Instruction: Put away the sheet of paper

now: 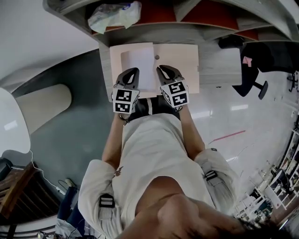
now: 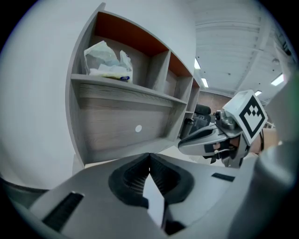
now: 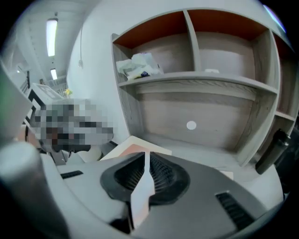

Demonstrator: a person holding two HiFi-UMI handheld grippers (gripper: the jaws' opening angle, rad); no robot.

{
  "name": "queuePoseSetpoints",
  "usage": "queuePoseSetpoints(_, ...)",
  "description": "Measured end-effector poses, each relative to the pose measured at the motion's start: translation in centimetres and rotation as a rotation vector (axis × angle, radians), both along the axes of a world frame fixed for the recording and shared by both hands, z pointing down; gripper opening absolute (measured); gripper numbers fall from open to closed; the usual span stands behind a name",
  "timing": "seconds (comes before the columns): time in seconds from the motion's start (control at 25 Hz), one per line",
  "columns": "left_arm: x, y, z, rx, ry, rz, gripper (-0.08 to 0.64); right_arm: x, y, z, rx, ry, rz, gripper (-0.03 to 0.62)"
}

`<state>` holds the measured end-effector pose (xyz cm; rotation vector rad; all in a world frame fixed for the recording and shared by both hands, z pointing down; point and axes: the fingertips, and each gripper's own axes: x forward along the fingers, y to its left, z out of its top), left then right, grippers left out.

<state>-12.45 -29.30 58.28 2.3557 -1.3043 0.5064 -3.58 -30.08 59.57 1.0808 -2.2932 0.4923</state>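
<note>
A white sheet of paper (image 1: 140, 64) is held above a pale pink board (image 1: 182, 60) on the grey desk (image 1: 219, 65). My left gripper (image 1: 134, 71) is shut on the sheet's left edge and my right gripper (image 1: 160, 69) on its right edge. In the left gripper view the paper (image 2: 154, 203) stands edge-on, pinched between the ribbed pads of the left gripper (image 2: 149, 163), and the right gripper (image 2: 201, 142) shows at the right. In the right gripper view the paper (image 3: 141, 196) is likewise clamped in the right gripper (image 3: 147, 161), with the pink board (image 3: 135, 147) below.
A grey shelf unit (image 2: 121, 93) with orange-backed compartments stands at the desk's far edge. A crumpled plastic bag (image 1: 114, 14) lies in its left compartment. A black bottle (image 3: 271, 149) stands at the right, a black chair (image 1: 252, 60) beside the desk, and a pale column (image 1: 42, 107) to the left.
</note>
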Motion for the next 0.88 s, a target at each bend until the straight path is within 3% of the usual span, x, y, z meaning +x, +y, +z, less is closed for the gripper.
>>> queuePoseSetpoints(0.52,0.2,-0.6,-9.8,0.162,0.026,0.008,0.015,0.2,-0.2,-10.5,0.178,-0.102,-0.053,0.02)
queuePoseSetpoints(0.88,0.3,-0.4,-10.8,0.173,0.03,-0.008,0.015,-0.5,-0.5,-11.9,0.209,-0.108,-0.095,0.02)
